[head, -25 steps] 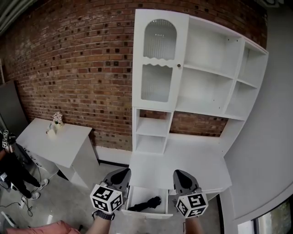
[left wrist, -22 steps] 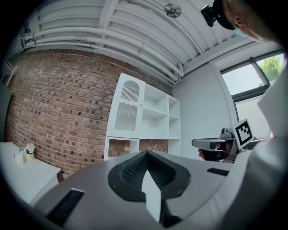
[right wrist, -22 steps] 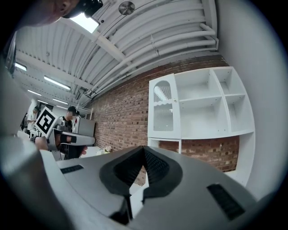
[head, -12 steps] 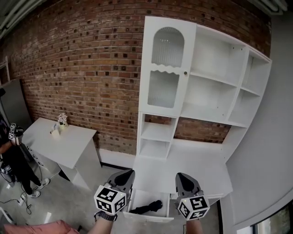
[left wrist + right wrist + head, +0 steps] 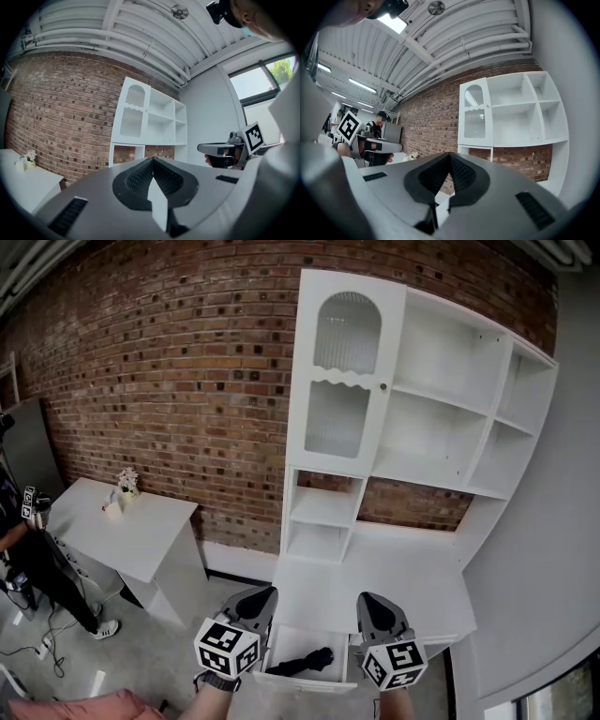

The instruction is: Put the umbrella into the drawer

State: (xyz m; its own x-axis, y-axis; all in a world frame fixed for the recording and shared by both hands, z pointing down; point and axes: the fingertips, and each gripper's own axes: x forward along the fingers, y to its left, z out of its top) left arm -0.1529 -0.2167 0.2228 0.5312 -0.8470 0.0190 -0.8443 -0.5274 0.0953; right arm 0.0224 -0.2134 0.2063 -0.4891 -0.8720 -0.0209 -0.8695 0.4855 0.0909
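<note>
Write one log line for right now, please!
umbrella: lying in open drawer | left gripper: shut, empty | right gripper: shut, empty

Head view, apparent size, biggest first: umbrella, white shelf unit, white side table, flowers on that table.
1. white shelf unit
2. white side table
3. umbrella, in the open drawer
4. flowers
Umbrella is nearer the camera, so 3 versus 4 is as seen only.
</note>
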